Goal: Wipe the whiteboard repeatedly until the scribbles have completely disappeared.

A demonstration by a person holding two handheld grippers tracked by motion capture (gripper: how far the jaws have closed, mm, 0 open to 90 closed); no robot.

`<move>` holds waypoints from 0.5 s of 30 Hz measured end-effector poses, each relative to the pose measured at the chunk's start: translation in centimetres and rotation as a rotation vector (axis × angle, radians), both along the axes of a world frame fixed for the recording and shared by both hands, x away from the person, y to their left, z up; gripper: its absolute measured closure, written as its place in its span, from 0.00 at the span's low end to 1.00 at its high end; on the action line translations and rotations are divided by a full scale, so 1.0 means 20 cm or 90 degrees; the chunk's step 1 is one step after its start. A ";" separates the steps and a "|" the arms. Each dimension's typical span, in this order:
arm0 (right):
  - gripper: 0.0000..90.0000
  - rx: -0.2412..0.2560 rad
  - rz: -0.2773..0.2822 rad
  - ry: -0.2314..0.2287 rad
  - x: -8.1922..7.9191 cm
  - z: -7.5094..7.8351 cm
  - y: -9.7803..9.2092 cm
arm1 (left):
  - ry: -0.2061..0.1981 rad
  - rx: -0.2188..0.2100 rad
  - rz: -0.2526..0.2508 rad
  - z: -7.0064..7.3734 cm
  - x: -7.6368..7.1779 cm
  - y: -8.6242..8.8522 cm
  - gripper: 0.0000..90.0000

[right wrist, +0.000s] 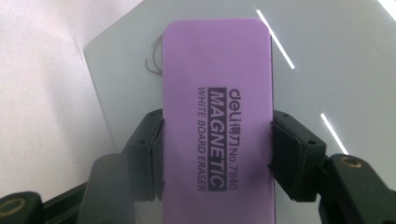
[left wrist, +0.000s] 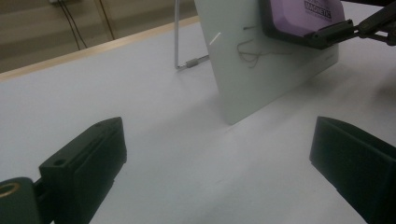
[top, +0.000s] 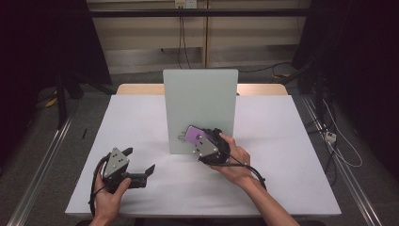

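Note:
An upright pale glass whiteboard (top: 200,106) stands mid-table, with a thin pen scribble (top: 180,138) low on its face. My right gripper (top: 200,139) is shut on a purple magnetic whiteboard eraser (top: 194,135), pressing it flat against the board just right of the scribble. In the right gripper view the eraser (right wrist: 217,121) sits clamped between both jaws, the scribble (right wrist: 153,63) peeking out at its upper left. My left gripper (top: 139,161) rests low at the table's front left, open and holding nothing. The left gripper view shows the board (left wrist: 261,60) and the eraser (left wrist: 301,18) ahead.
The white tabletop (top: 141,117) lies bare around the board. A metal stand leg (left wrist: 184,63) props the board from behind. Cables (top: 339,141) and metal rails run along the floor on both sides.

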State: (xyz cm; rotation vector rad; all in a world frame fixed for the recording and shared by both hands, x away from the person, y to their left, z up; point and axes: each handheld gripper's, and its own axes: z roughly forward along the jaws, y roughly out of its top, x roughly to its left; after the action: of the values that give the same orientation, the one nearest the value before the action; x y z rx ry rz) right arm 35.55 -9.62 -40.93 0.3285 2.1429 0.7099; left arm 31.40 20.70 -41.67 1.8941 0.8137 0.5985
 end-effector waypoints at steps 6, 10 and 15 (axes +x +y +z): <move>0.47 -0.059 0.032 0.002 -0.01 -0.05 0.09 | 0.002 -0.001 -0.004 0.00 0.00 -0.01 0.04; 0.47 -0.057 0.041 0.019 -0.01 -0.08 0.13 | 0.000 -0.001 -0.003 0.00 0.00 0.00 0.04; 0.47 -0.081 0.061 0.035 -0.02 -0.12 0.17 | -0.001 0.002 -0.006 0.00 0.00 0.00 0.04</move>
State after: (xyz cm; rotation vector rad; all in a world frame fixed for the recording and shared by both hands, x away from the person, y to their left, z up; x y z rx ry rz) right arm 35.16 -6.12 -43.41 0.1805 2.2556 0.6217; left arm 31.41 20.61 -41.62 1.8993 0.8033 0.5954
